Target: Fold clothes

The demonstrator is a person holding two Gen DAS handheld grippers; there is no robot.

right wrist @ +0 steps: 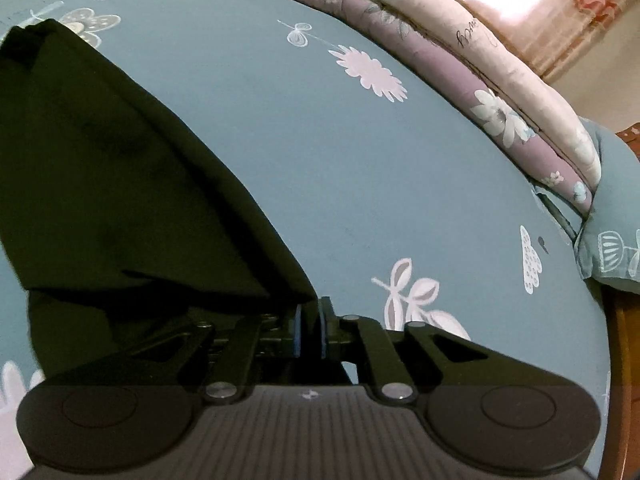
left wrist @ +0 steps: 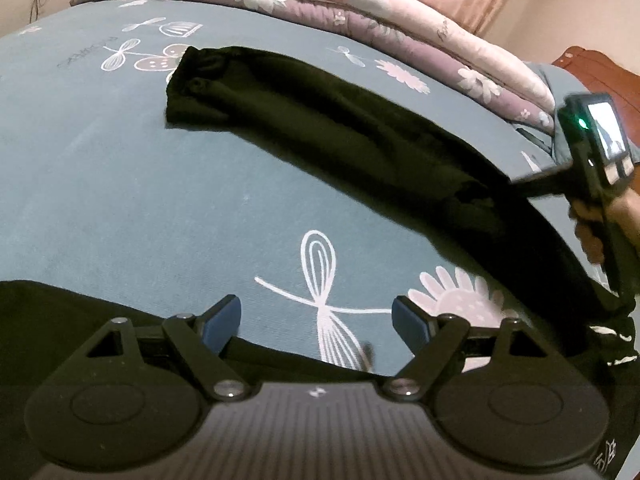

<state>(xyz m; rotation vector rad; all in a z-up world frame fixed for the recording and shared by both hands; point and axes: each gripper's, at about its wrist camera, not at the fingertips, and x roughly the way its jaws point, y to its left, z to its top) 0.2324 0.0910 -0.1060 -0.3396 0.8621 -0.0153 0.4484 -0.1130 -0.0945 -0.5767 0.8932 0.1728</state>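
Note:
A long black garment [left wrist: 320,120] lies stretched across the blue patterned bed sheet [left wrist: 120,200], running from the upper middle down to the right edge. More black cloth [left wrist: 60,312] lies under my left gripper [left wrist: 316,312], which hangs open over the bare sheet with nothing between its blue pads. In the right wrist view the black garment [right wrist: 120,180] rises in a taut fold to my right gripper [right wrist: 311,326], which is shut on its corner. A hand [left wrist: 588,220] holds that gripper at the garment's right end.
A folded pink and purple floral quilt [left wrist: 360,4] lines the far edge of the bed. A blue pillow [right wrist: 612,220] sits at the right end, with brown wooden furniture [left wrist: 600,68] beyond it. Open sheet [right wrist: 320,140] spreads to the right of the garment.

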